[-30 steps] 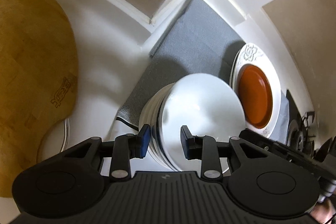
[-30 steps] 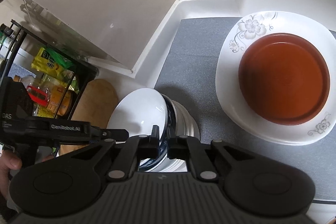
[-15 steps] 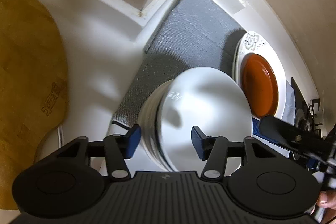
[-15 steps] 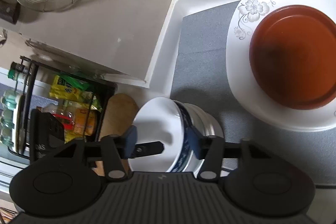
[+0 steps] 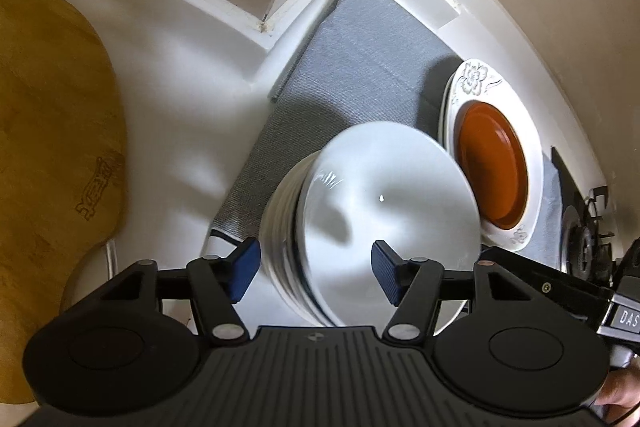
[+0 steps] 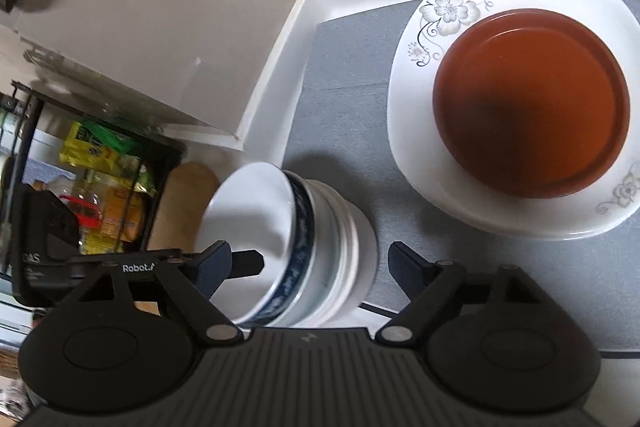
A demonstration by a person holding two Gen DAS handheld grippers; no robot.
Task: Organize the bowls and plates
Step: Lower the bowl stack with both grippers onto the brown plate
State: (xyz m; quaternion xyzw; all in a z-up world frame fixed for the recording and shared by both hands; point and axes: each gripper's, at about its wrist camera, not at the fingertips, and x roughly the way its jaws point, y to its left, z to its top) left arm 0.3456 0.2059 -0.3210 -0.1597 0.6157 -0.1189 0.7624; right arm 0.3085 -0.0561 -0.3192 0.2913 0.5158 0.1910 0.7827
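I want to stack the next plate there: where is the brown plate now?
The brown plate sits on the flowered white plate, upper right in the right wrist view, on the grey mat.

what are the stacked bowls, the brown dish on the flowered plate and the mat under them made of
Stacked bowls: most likely glazed ceramic or porcelain, glossy white with highlights; the top one has a blue patterned outside.
Brown dish: smooth with a soft sheen, either glazed ceramic or plastic; the look leaves it open.
Grey mat: seemingly woven fabric, matte with a fine textured weave.
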